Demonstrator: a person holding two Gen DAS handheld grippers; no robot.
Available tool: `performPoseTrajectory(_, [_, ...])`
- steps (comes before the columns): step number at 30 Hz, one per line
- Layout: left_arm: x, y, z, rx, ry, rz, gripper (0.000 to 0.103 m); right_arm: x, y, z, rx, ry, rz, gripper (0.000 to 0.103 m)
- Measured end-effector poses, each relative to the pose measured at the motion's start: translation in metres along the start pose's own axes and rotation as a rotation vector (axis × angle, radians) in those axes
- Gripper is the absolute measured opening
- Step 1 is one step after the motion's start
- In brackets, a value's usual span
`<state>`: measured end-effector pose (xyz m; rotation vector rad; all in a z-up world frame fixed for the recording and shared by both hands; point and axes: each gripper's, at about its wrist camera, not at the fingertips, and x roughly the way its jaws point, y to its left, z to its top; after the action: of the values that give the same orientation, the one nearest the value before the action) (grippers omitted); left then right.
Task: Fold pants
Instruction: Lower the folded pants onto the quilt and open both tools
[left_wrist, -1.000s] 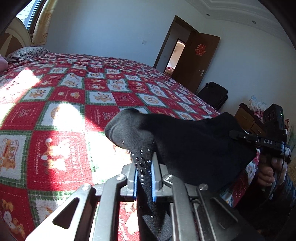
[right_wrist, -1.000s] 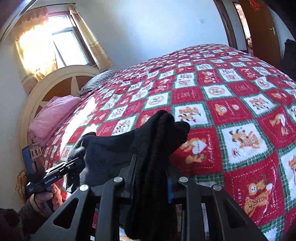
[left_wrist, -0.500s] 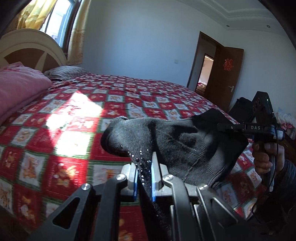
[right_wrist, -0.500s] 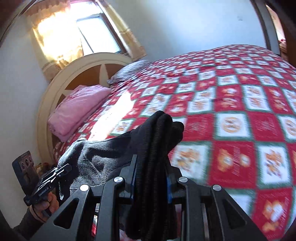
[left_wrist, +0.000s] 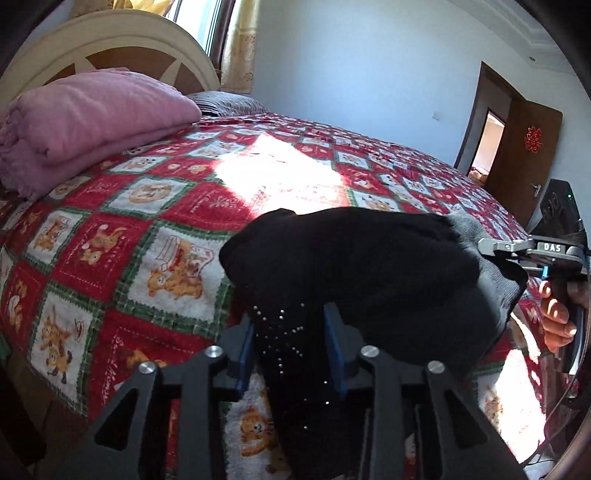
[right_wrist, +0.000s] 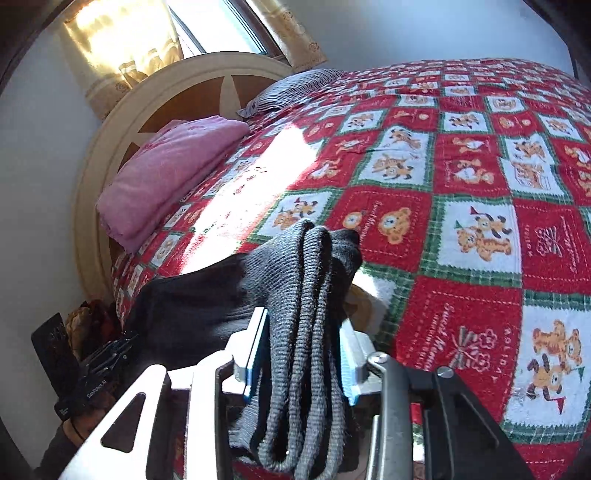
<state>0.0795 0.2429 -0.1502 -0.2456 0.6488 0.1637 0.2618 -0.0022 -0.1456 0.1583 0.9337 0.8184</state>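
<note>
the dark pants (left_wrist: 362, 266) hang bunched between the two grippers above the near edge of the bed (left_wrist: 155, 206), which is covered by a red, white and green checked blanket (right_wrist: 476, 229) printed with bears. the left gripper (left_wrist: 291, 347) has a studded fold of the black cloth lying between its blue pads (left_wrist: 245, 350); its jaws are opening and the pads stand a little off the cloth on both sides. the right gripper (right_wrist: 303, 350) has the ribbed grey edge of the pants (right_wrist: 306, 295) draped in several folds through its jaws, which are opening too, with the pads no longer pressing the fabric. in the left wrist view the right gripper shows at the far right edge with a person's hand (left_wrist: 557, 314) around its handle. a folded pink blanket (left_wrist: 85, 118) lies by the cream and brown headboard (right_wrist: 184, 92), well apart from the pants, with a striped pillow (right_wrist: 291, 88) beyond it. a bright patch of sunlight (left_wrist: 280, 177) falls across the bed just behind the garment. yellow curtains (right_wrist: 122, 48) frame the window above the headboard, and a brown door (left_wrist: 524, 158) with a red ornament stands open on the far wall. the bunched cloth hides the blanket directly in front of both cameras.
</note>
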Motion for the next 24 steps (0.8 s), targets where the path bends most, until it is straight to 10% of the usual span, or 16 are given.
performPoseTrajectory(4, [-0.002, 0.002, 0.001, -0.007, -0.003, 0.040, 0.065, -0.013, -0.019, -0.007, 0.008, -0.005, -0.040, 0.049])
performPoseTrajectory(24, [-0.030, -0.017, 0.006, 0.098, -0.006, 0.135, 0.076, -0.040, -0.029, -0.020, 0.065, -0.087, -0.248, 0.060])
